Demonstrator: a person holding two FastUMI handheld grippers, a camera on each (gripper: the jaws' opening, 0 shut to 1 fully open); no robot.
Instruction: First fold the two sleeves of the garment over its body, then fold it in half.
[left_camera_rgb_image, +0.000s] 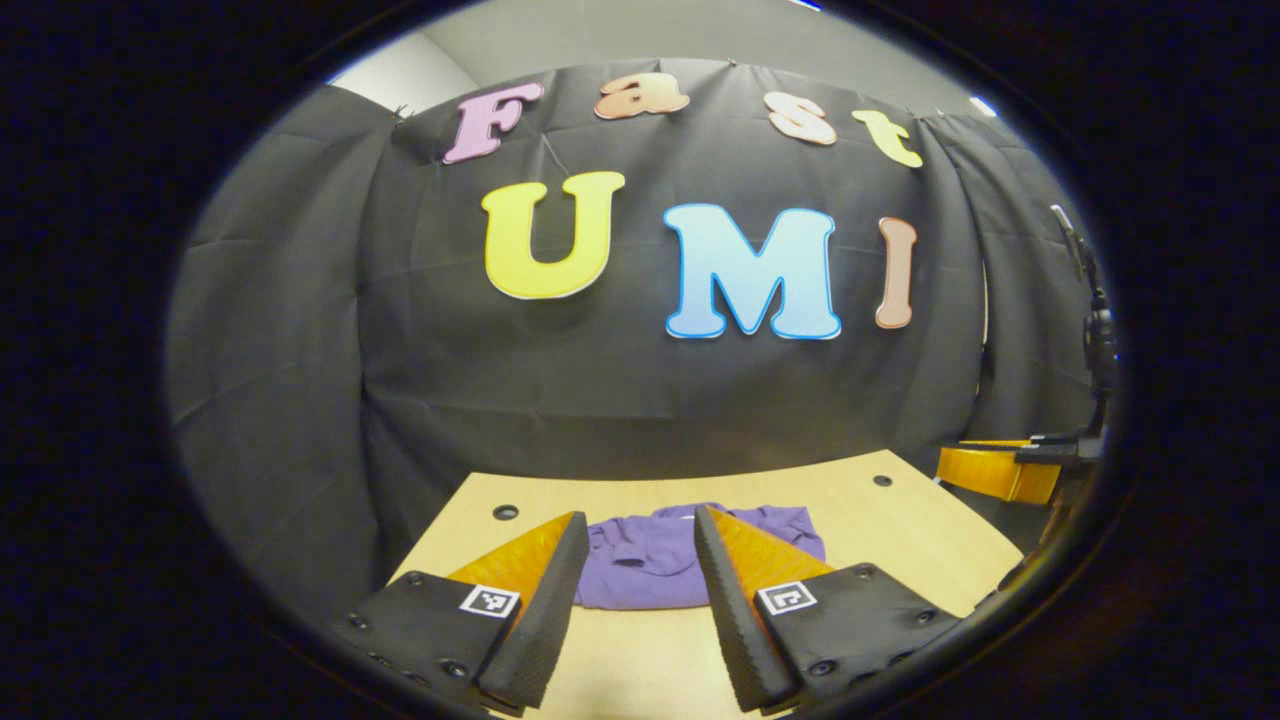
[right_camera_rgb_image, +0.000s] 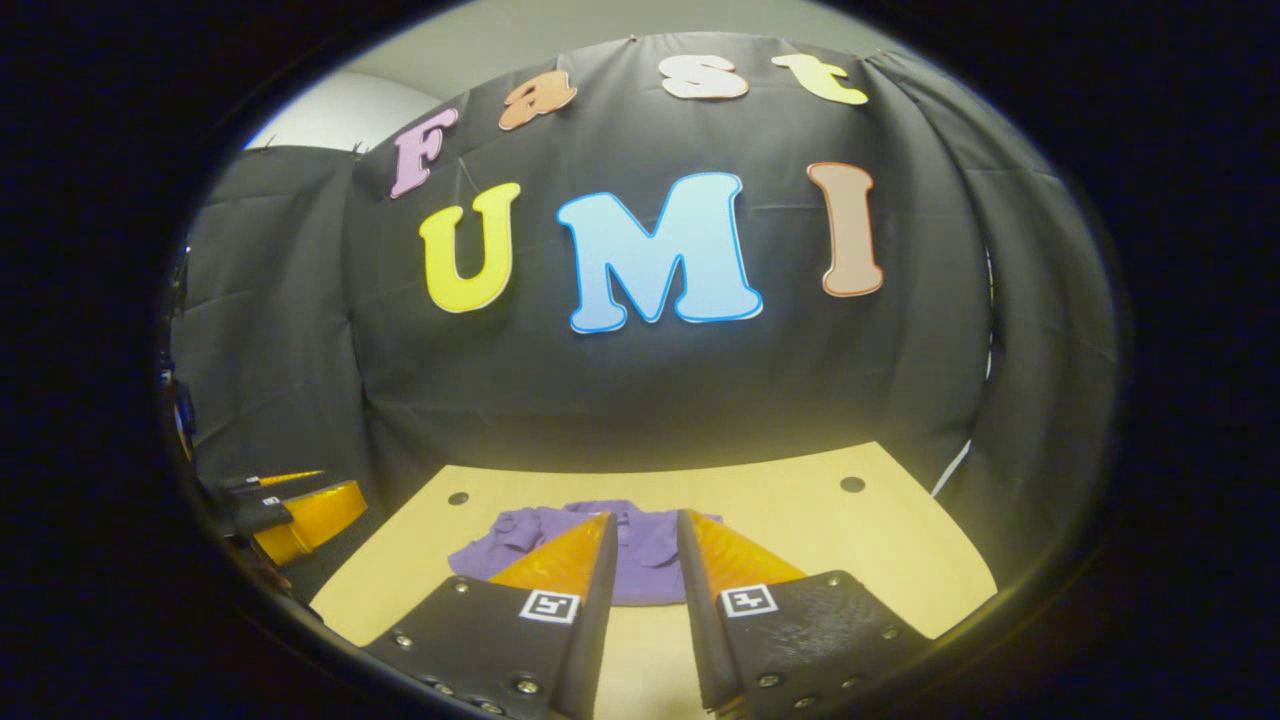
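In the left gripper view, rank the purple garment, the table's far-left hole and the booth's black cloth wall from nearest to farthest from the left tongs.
1. The purple garment, lying on the table just ahead, seen between the open left tongs.
2. The far-left hole, beyond the garment near the table's back edge.
3. The black cloth wall, behind the table.

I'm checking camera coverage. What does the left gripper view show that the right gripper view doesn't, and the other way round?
The left gripper view alone has a black stand at its right edge, above the right tool. The right gripper view alone has a white cable right of the table. Both share the purple garment lying bunched on the wooden table, framed by open fingers.
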